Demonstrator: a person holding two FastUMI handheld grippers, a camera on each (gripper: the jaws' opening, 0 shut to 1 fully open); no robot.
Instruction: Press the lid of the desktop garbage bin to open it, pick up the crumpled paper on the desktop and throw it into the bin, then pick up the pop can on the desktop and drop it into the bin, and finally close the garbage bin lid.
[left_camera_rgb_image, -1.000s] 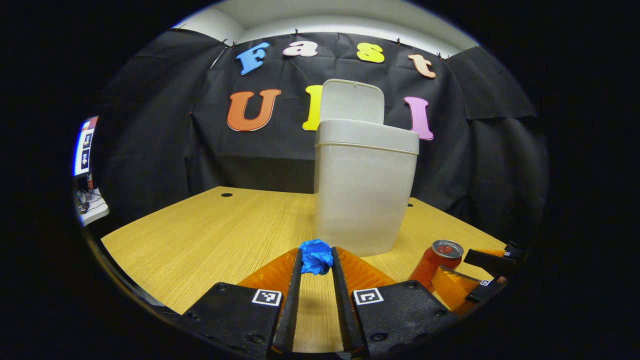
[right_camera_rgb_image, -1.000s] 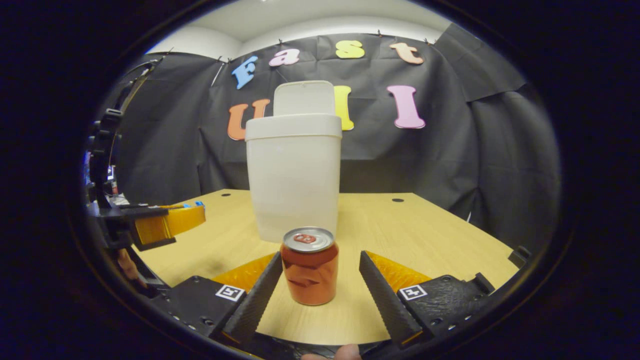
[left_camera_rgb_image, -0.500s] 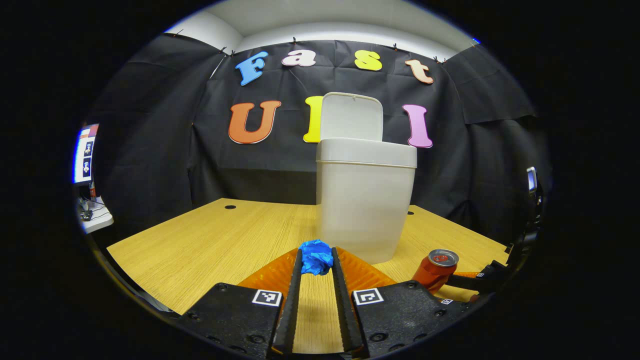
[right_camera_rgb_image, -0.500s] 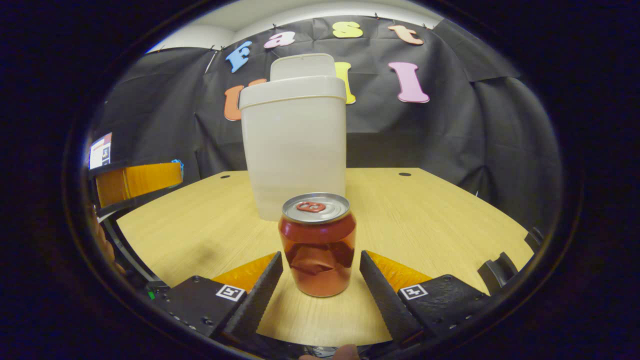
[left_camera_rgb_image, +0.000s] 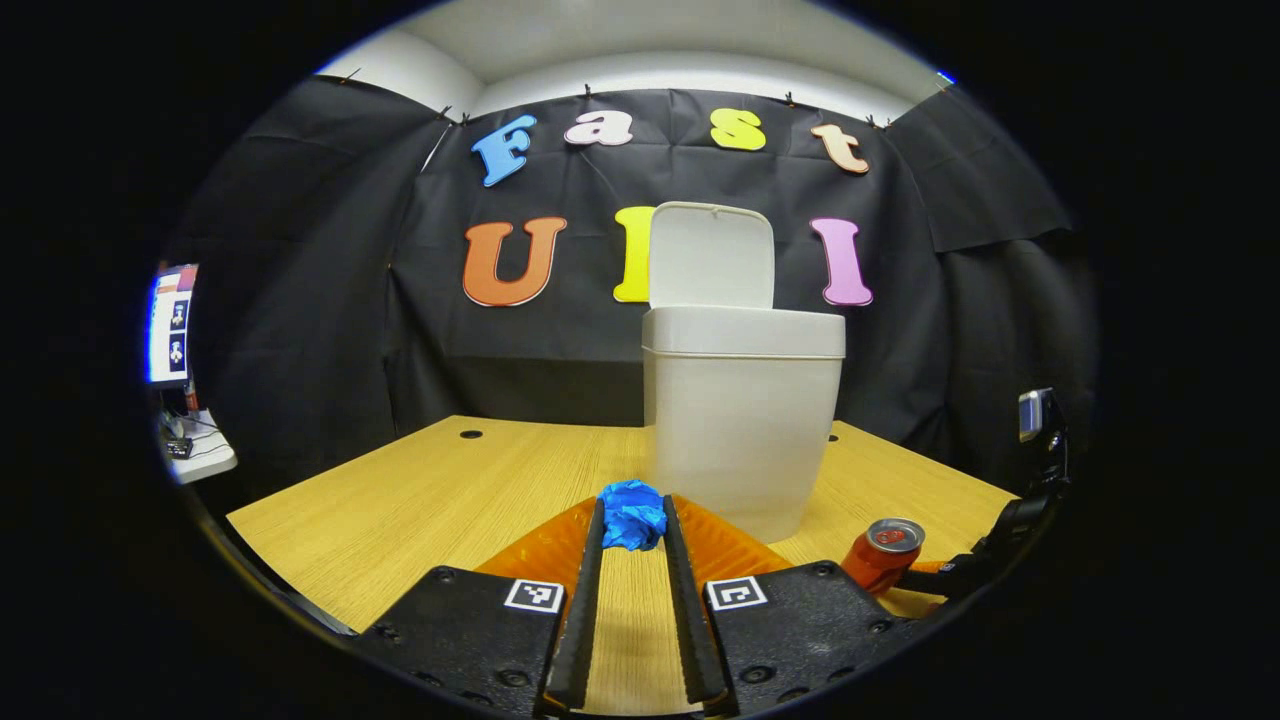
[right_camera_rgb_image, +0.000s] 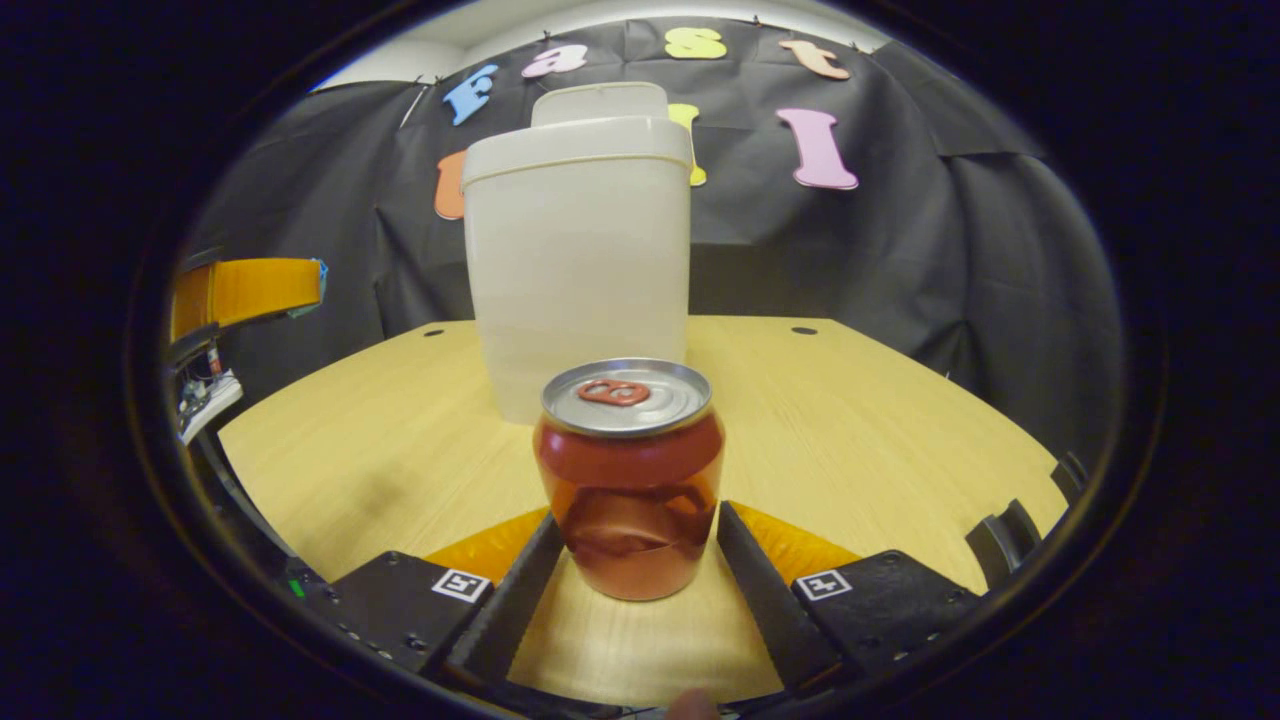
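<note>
While the bin (left_camera_rgb_image: 742, 420) stands lid-up, left fingers (left_camera_rgb_image: 587, 560) pinch crumpled paper (left_camera_rgb_image: 632, 514); right fingers (right_camera_rgb_image: 530, 575) flank the can (right_camera_rgb_image: 628, 478).

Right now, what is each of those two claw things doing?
Left gripper: closed on the blue paper ball, lifted off the table.
Right gripper: open around the red can, which stands on the table; contact cannot be told.

Left gripper view: low over the light wooden tabletop (left_camera_rgb_image: 400, 490), facing the tall white plastic bin (left_camera_rgb_image: 740, 420) w/ raised lid, mid-distance. Right gripper view: lower, nearer, close behind the dented red metal can (right_camera_rgb_image: 628, 480), facing same bin (right_camera_rgb_image: 578, 260). Both share bin, can (left_camera_rgb_image: 882, 555), tabletop (right_camera_rgb_image: 860, 430).
</note>
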